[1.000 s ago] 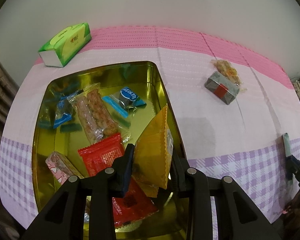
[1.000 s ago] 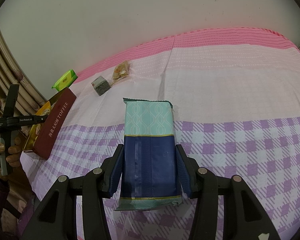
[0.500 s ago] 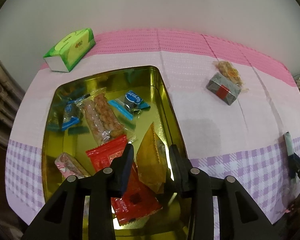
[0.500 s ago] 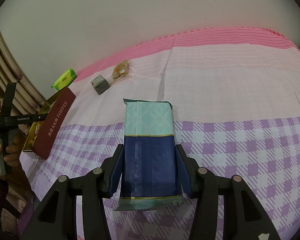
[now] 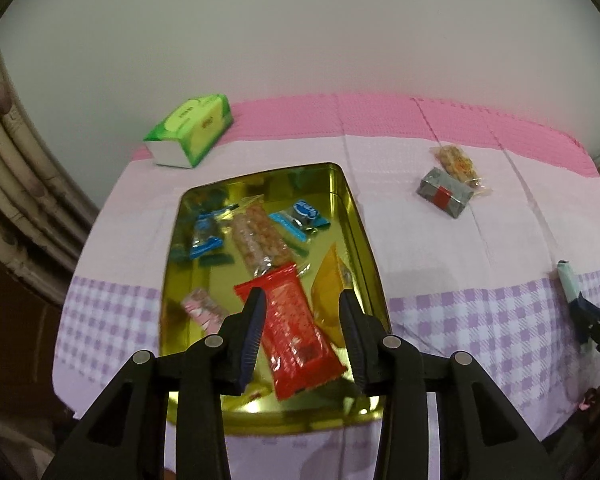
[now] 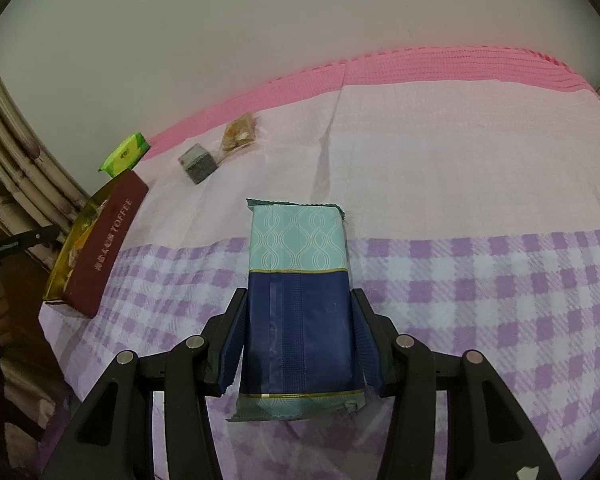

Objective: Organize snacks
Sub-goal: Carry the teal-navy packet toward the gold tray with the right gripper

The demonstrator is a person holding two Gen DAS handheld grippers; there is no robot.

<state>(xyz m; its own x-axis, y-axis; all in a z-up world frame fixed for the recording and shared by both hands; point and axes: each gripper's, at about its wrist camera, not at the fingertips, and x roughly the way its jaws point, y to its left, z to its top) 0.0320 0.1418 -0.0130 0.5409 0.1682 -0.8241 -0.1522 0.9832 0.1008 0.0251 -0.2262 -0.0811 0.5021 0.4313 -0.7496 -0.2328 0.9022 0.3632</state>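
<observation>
1. Step in hand, as I judged it: filling the gold tin [image 5: 364, 240]. Your left gripper [image 5: 302, 312] hung over the tin at lower centre of the left view with its jaws spread wide and nothing between them.
2. The orange packet [image 5: 328, 284] lay inside the tin, leaning against its right wall. The red packet [image 5: 296, 332] sat flat directly under your open fingers, not gripped.
3. Your right gripper [image 6: 298, 332] was clamped on the blue-and-teal pack [image 6: 298, 296], centre of the right view. Both pads pressed its dark blue sides. I couldn't tell whether the pack was lifted or resting on the checked cloth [image 6: 500, 280].
4. Next move, my read: you needed to carry that pack toward the tin at the left edge of the right view, and get the left gripper out of the way first.
5. Space looked tight. The tin also held blue wrappers [image 5: 206, 236], a clear bar pack [image 5: 258, 236] and a pink sweet [image 5: 202, 306]. The pack is large, so you'd probably have had to lay it on top.
6. Still outside the tin, upper right of the left view: the grey box [image 5: 446, 194] and the clear snack bag [image 5: 458, 162] touching it.
7. The green tissue pack [image 5: 192, 130] sat upper left, just beyond the tin. It didn't block anything.
</observation>
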